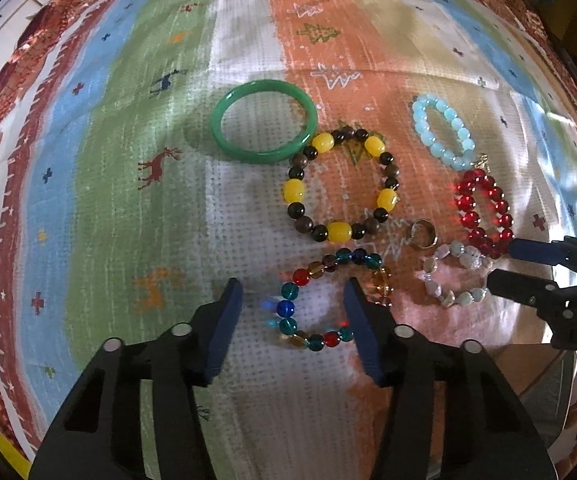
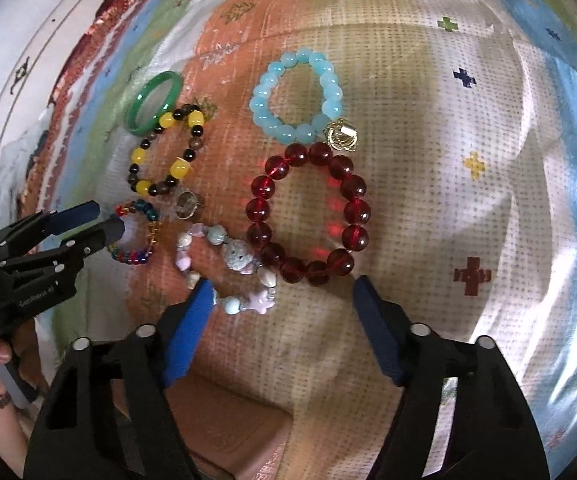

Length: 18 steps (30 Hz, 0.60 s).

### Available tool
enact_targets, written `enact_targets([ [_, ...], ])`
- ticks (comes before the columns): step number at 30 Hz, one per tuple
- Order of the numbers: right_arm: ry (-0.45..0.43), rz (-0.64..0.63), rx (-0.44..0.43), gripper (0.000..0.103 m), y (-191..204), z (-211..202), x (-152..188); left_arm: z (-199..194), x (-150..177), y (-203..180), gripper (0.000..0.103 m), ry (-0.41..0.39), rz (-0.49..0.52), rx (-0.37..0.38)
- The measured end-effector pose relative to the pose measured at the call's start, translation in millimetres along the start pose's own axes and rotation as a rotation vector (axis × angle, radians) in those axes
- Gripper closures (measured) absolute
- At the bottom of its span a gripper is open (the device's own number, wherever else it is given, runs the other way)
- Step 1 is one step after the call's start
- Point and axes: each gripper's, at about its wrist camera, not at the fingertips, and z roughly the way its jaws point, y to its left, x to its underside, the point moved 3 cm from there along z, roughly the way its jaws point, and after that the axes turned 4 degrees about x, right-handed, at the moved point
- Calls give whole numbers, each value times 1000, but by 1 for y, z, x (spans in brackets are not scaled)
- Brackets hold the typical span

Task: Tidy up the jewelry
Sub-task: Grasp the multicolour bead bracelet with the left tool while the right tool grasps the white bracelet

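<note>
Six bracelets and a ring lie clustered on the striped cloth (image 1: 136, 128) covering the surface. The left hand-held gripper (image 1: 292, 316) hangs with its fingers spread apart over the multicolored glass bead bracelet (image 1: 328, 300), holding nothing. The right hand-held gripper (image 2: 284, 316) is also wide apart and empty, its left pad beside the pastel charm bracelet (image 2: 228, 268), just below the dark red bead bracelet (image 2: 308, 212). Farther back sit the light blue bead bracelet (image 2: 296, 96), the yellow-and-brown bead bracelet (image 1: 340, 184) and the green bangle (image 1: 264, 124), which touches it. A small metal ring (image 1: 420, 234) lies between them.
</note>
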Motion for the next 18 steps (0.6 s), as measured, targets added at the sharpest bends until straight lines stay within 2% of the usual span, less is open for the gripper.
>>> enact_targets([
  [5,6,-9,31,50,-1,2,-2,8,-4,-3,56,9,22,-24],
  [8,7,-13,48,56,1,4,-2,12,-5,-8,61,5,52,-68],
  [11,6,-13,47,71,-1,4,-1,15,-3,-18,79,4,92,-78],
  [12,8,-13,41,77,-2,5,-1,15,-2,-20,90,5,96,-81],
  [13,11,-16,33,81,-2,5,0,16,-2,-21,93,5,98,-87],
  [15,11,-24,36,87,-3,5,2,17,-2,-25,94,1,103,-93],
  [18,7,-28,46,90,-2,5,4,16,1,-27,94,-1,106,-101],
])
